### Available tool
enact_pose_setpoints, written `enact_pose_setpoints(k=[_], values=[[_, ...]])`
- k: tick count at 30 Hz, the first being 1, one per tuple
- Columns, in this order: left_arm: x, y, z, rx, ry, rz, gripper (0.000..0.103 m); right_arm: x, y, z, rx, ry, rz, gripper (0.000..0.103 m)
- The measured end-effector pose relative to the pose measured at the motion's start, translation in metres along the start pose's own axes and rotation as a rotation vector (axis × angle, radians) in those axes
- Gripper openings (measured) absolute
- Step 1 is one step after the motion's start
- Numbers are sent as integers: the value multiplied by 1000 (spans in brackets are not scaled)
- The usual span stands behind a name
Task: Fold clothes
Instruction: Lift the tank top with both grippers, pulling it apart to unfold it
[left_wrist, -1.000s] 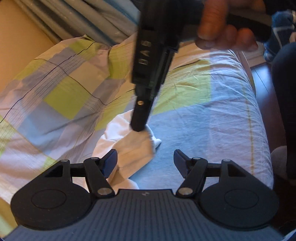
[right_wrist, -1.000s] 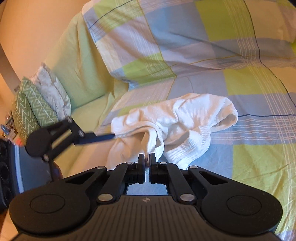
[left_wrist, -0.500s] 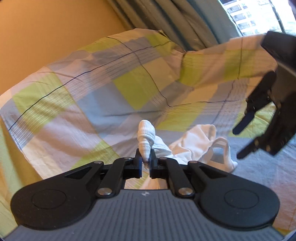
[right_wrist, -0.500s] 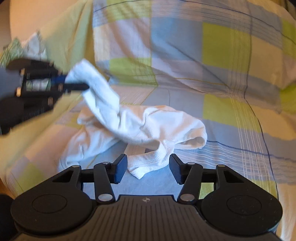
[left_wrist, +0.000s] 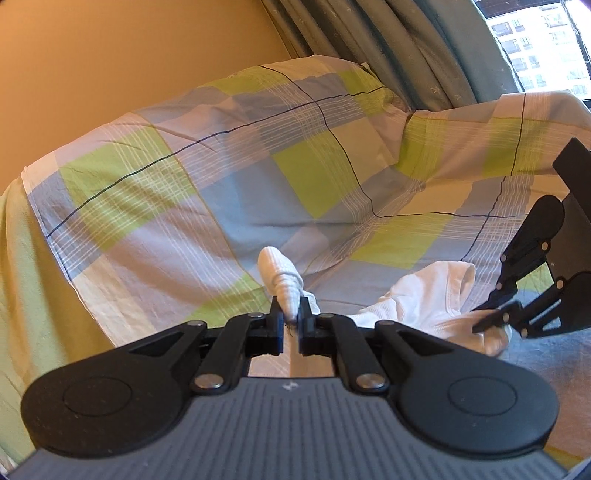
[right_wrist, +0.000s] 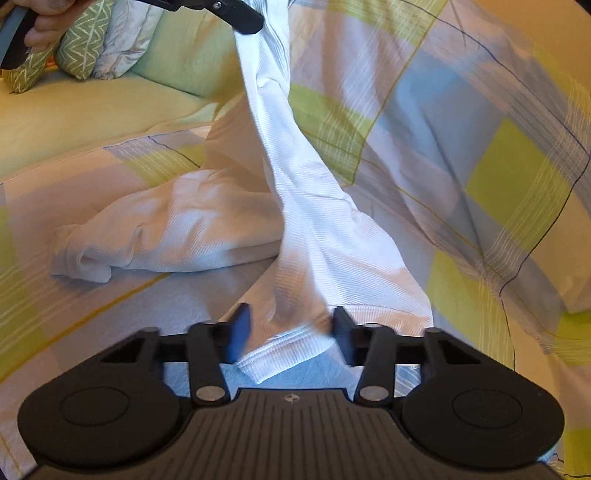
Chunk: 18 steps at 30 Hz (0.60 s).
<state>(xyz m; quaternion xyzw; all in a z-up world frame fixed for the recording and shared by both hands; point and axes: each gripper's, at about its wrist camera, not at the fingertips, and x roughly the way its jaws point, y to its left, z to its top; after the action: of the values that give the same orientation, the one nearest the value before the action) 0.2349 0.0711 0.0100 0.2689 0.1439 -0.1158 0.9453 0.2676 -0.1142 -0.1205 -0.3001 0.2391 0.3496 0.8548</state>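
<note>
Lifted since a second ago, the white garment (right_wrist: 295, 206) now hangs from the left gripper (left_wrist: 291, 321), which is pinched tight on 1 bunched end. Its other part lies on the checked sheet (left_wrist: 221, 192). Right gripper (right_wrist: 288, 332) has been closing, fingers apart around the hem, not pressing.
</note>
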Motion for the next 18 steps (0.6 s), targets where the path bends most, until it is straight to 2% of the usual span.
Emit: enact_pose_setpoints(k=[1,8,14,18], values=[[0,1,1,0,0,0,6,-3,-4,2,12,-2,-3,3],[-27,9,29,-20,-41,15,6,-60,-39,23,115,-80,-58,3],[-89,17,75,-14,-144,59,6,-152,-72,54,188,-198,-169,3],[-146,17,105,-30,-222,90,6,-227,-70,73,197,-300,-242,3]])
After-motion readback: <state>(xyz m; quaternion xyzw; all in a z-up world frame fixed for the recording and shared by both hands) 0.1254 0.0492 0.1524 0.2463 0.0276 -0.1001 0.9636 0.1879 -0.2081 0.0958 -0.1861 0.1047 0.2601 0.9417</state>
